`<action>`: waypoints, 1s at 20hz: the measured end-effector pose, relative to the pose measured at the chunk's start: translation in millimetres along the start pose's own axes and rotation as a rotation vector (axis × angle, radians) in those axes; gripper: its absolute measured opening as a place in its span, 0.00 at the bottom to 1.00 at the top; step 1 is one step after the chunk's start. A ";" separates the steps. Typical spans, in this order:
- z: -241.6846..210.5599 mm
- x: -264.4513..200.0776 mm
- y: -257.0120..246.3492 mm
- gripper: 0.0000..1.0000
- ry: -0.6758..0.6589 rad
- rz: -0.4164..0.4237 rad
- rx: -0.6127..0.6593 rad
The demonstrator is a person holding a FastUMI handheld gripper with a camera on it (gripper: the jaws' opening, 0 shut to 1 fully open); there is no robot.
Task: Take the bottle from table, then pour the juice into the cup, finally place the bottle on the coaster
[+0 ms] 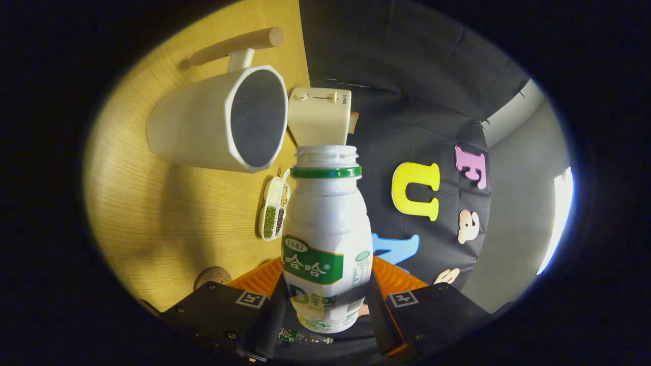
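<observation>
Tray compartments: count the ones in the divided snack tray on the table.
3 visible in the tray, beside the bottle held between the fingers: one nearest the cup with pale contents, then green and dark side by side. The bottle may hide more.

Bottle (325, 239) between the fingers (272, 315) — cup (218, 119) just beyond.

toaster (319, 118), divided bean dish (274, 208), wooden table (168, 213)

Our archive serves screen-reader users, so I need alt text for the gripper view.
The gripper is shut on an uncapped white bottle, tilted toward a white cup on the wooden table. A toaster and divided dish sit beyond.
</observation>
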State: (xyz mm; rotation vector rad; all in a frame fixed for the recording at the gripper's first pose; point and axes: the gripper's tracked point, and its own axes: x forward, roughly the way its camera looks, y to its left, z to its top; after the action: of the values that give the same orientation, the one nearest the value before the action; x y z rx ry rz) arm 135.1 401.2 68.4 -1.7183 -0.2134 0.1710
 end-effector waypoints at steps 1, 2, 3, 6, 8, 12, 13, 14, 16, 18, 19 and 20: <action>0.0 0.4 -0.3 0.72 0.000 0.000 -0.006; 0.6 0.3 -0.9 0.72 0.000 0.001 -0.015; 0.0 0.5 -2.6 0.72 0.001 -0.003 -0.021; 0.2 0.8 -2.3 0.72 0.001 -0.002 -0.030; 0.6 0.3 -3.0 0.72 -0.001 -0.004 -0.036; 0.7 0.7 -4.1 0.72 -0.003 -0.004 -0.048; 0.9 0.9 -4.5 0.72 -0.003 -0.005 -0.051; 1.3 0.4 -4.8 0.72 -0.004 -0.005 -0.053; 1.4 -0.1 -5.2 0.72 -0.004 -0.005 -0.058; 1.2 -0.3 -5.7 0.72 -0.004 -0.006 -0.062; 1.0 0.5 -6.4 0.72 -0.004 -0.006 -0.065; 1.3 0.2 -6.8 0.72 -0.004 -0.008 -0.068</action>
State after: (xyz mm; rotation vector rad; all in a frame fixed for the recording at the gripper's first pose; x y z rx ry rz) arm 134.7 403.5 74.9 -1.7849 -0.2308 0.1630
